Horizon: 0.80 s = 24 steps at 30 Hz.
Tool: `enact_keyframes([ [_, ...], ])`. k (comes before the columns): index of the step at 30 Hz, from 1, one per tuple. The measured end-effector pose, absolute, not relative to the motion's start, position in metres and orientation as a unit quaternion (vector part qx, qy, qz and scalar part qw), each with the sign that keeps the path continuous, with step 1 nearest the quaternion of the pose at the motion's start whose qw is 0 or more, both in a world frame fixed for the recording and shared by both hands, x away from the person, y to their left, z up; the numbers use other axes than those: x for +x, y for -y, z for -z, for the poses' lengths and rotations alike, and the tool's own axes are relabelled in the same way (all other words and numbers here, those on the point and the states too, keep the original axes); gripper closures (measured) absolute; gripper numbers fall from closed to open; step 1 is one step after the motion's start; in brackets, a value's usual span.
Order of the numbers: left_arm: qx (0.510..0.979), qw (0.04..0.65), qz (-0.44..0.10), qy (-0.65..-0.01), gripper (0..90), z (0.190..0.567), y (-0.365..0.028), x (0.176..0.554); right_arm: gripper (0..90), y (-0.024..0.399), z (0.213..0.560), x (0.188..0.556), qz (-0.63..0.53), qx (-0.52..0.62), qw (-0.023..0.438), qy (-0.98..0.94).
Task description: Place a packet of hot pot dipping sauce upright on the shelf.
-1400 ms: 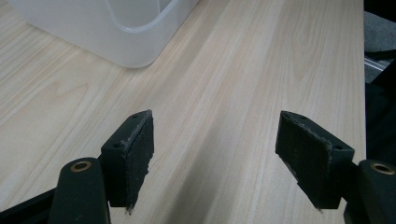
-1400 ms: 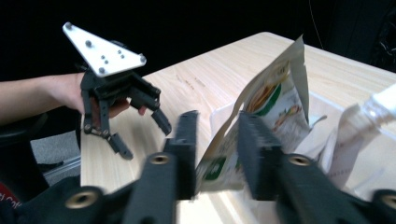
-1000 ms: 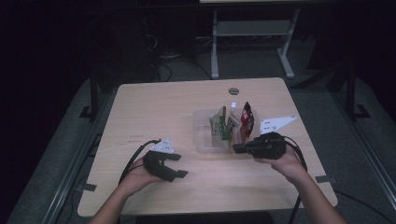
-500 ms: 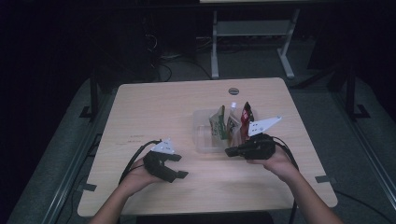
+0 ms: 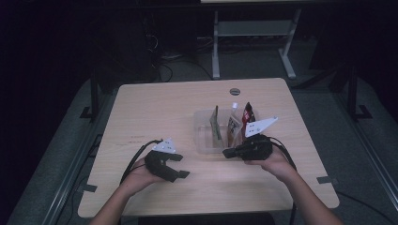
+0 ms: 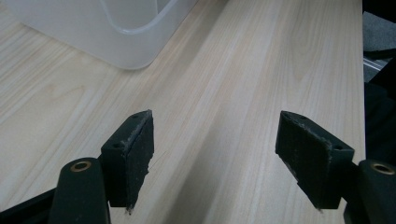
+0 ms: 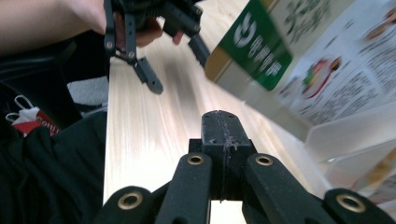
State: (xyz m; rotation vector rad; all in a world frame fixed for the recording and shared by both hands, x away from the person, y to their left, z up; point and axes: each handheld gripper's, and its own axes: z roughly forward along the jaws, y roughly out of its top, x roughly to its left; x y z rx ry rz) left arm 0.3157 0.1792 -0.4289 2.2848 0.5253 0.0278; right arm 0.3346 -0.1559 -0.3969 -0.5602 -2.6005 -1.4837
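1. Right tool [image 5: 228,153] is clenched on nothing, level, its tip just beside the clear bin [image 5: 202,136] of packets [image 5: 233,129].
2. Left tool [image 5: 180,166] rests released, well apart.
3. Pale wooden counter [image 5: 159,108]; dark floor around.

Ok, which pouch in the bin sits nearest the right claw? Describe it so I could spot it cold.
On the wooden table, find the clear plastic bin right of centre, where three pouches stand upright. Take the rightmost one, the dark red pouch, just beyond the right claw. Its neighbours are green and tan with a white top.
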Motion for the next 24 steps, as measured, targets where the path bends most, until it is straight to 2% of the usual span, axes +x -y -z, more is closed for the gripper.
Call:
enact_keyframes([
  [13,0.894,0.395,-0.008,-0.213,27.8,0.428,-0.18,0.315,89.8,0.142,0.386,0.353,0.529,-0.186,0.032,0.827],
  [24,0.899,0.388,-0.012,-0.202,27.8,0.427,-0.181,0.313,89.9,0.131,0.402,0.337,0.494,-0.17,0.045,0.851],
])
